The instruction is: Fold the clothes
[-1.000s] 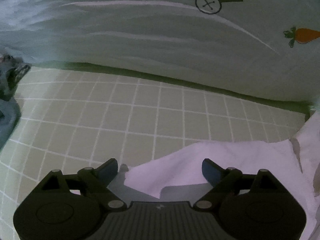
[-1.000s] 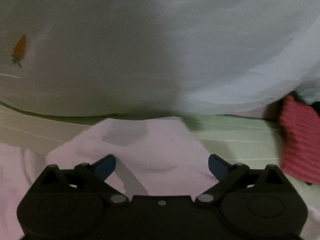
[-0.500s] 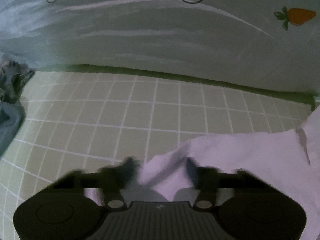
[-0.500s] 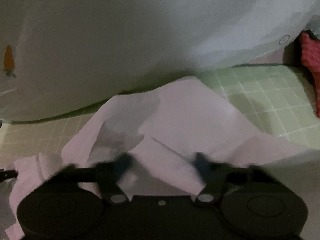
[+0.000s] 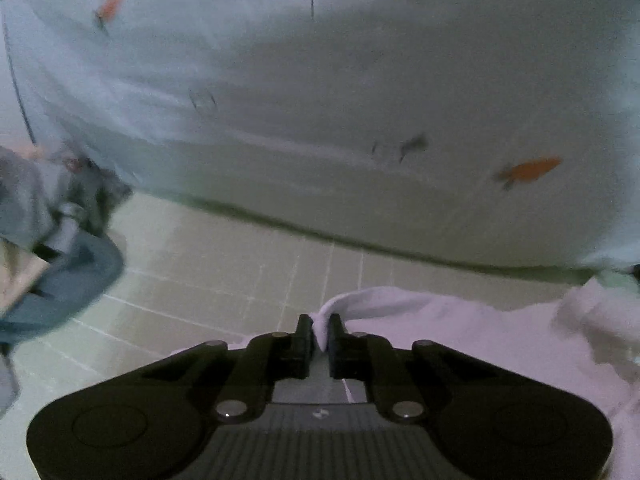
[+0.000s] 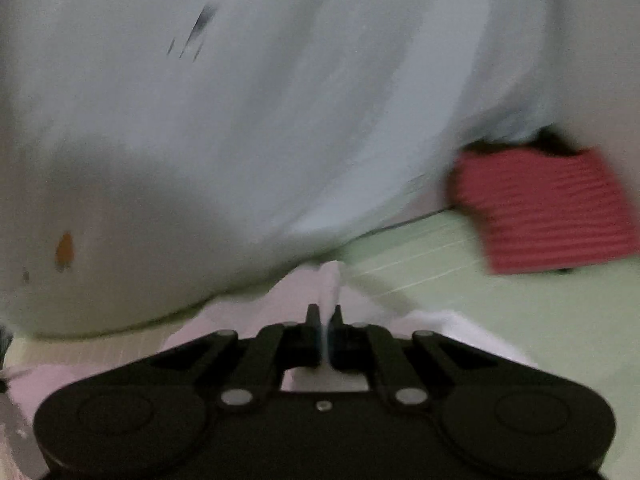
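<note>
White cloth, a pale garment (image 5: 460, 332), lay on the green gridded mat (image 5: 224, 264), and I recorded both tools clamped on it. My left hand-held gripper (image 5: 320, 334) had its jaws drawn nearly together, pinching a raised fold of the garment between them; the cloth ran off from that fold toward the right edge of the left wrist view. My right hand-held gripper (image 6: 325, 320) was likewise closed to a narrow slit, with a thin upright ridge of the same white fabric (image 6: 330, 280) caught between its fingers and more of it spread below and to both sides.

Behind the garment, along the far edge of the mat, I noted a large pale sheet (image 5: 320, 120) printed with small orange carrot motifs (image 5: 530, 168) and dark marks; it filled the upper part of both views. At the left edge of the mat, in the left wrist view, sat a bundle of blue-grey clothing (image 5: 60, 264), too blurred to identify further. Toward the right, in the right wrist view, a red ribbed item (image 6: 552, 208) rested at the mat's far edge, just beside the sheet. Both views were smeared by motion blur.
</note>
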{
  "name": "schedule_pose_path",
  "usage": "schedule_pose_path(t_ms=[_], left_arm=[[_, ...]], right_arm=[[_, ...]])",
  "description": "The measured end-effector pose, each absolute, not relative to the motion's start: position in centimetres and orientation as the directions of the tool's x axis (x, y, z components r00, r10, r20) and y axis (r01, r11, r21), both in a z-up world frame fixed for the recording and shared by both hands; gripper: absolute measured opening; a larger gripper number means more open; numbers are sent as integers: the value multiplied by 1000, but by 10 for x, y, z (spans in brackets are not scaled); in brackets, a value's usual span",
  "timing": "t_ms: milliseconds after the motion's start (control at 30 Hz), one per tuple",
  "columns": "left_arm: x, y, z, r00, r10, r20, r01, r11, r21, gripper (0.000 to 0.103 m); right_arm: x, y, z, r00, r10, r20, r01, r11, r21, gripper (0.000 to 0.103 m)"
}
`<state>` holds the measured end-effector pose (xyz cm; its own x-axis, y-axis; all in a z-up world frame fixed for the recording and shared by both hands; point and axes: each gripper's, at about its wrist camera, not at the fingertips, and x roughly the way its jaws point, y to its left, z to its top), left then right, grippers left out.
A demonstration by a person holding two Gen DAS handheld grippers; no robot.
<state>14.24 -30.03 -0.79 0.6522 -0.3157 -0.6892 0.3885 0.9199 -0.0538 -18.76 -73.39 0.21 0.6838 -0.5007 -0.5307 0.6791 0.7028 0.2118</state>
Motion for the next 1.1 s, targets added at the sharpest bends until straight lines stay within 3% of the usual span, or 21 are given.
schedule_pose_path(t_ms=[200, 433, 567, 633, 733, 833, 867, 1000, 1100], left_arm=[[50, -272, 22, 694, -343, -633, 399, 915, -58, 8], [-19, -230, -33, 579, -258, -774, 323, 944, -74, 8], [-36, -222, -58, 502, -239, -831, 302, 949, -90, 8], [-42, -218, -59, 489, -243, -838, 293, 950, -105, 14], [-48, -212, -51, 494, -248, -833, 272, 955, -123, 19], [-42, -201, -42, 504, -269, -821, 209, 960, -186, 41], [-40, -199, -40, 508, -269, -818, 186, 962, -201, 50], [-25, -191, -39, 517, -264, -815, 90, 963, -254, 67], [-9, -188, -44, 509, -265, -819, 25, 956, -294, 74]], right_arm=[[-307, -728, -1, 548, -652, -524, 830, 502, 243, 4], [-392, -703, -64, 420, -603, -678, 905, 332, 265, 4], [-383, -690, -82, 401, -525, -750, 902, 372, 221, 7], [-373, -684, -80, 372, -532, -760, 901, 403, 159, 18], [-366, -681, -73, 358, -559, -747, 900, 419, 118, 42], [-366, -679, -59, 370, -601, -708, 905, 405, 129, 64], [-365, -679, -55, 375, -616, -693, 906, 402, 132, 69], [-332, -679, -37, 451, -629, -633, 868, 474, 148, 81], [-304, -680, -25, 515, -622, -590, 829, 536, 159, 85]])
